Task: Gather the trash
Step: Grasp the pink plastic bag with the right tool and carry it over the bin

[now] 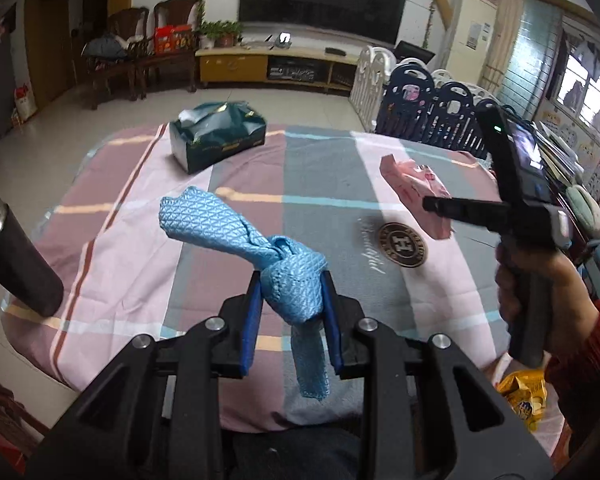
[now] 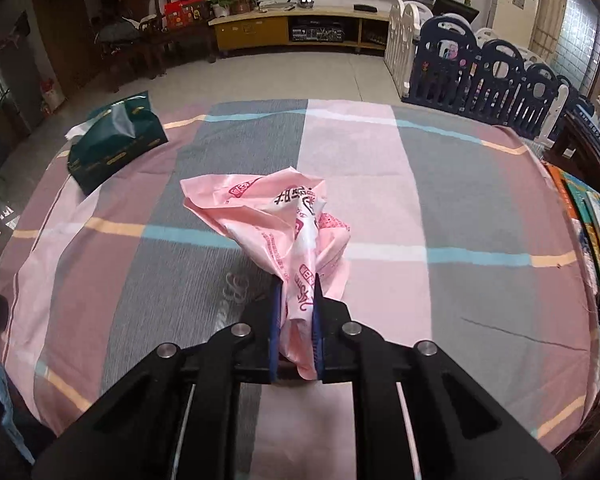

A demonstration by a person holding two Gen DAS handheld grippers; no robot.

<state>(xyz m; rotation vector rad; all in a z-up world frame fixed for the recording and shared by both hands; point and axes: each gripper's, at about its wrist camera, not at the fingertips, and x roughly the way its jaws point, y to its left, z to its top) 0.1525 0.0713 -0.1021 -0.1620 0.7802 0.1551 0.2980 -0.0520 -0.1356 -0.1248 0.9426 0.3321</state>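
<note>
Two grabs made: my left gripper point(image 1: 292, 296) clamps the blue cloth point(image 1: 288, 280); my right gripper point(image 2: 296, 320) clamps the pink bag point(image 2: 288, 216).
Left to do: yellow wrapper point(image 1: 524, 396) by the table's point(image 1: 112, 240) edge.

surface: table point(image 2: 440, 184) under a striped cloth of pink, grey and mauve with thin blue and yellow cross lines
upper left: 1 dark green tissue box point(image 2: 116, 148)
lower right, left wrist view: yellow snack wrapper point(image 1: 524, 396) at the edge

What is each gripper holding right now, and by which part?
The left gripper clamps the knotted blue textured cloth at its knot. The right gripper pinches the crumpled pink printed plastic bag by its gathered near end.
</note>
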